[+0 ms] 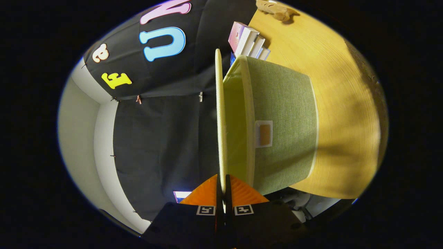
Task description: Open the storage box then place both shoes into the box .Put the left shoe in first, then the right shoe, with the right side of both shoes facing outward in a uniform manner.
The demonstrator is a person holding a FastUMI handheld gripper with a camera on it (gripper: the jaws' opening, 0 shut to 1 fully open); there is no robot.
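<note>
One gripper [223, 188] is clamping its two fingers [204, 193] on the single lid [218, 117] of one green storage box [282, 121] standing on one wooden table [346, 103]. Four books [247, 41] are leaning together beyond the box, and one tan object [275, 9] is lying farther off.

A recording booth got up like a home corner. Black cloth [162, 138] pinned over pale walls [86, 138] backs a wooden table [346, 103] with stacked books [247, 42].
</note>
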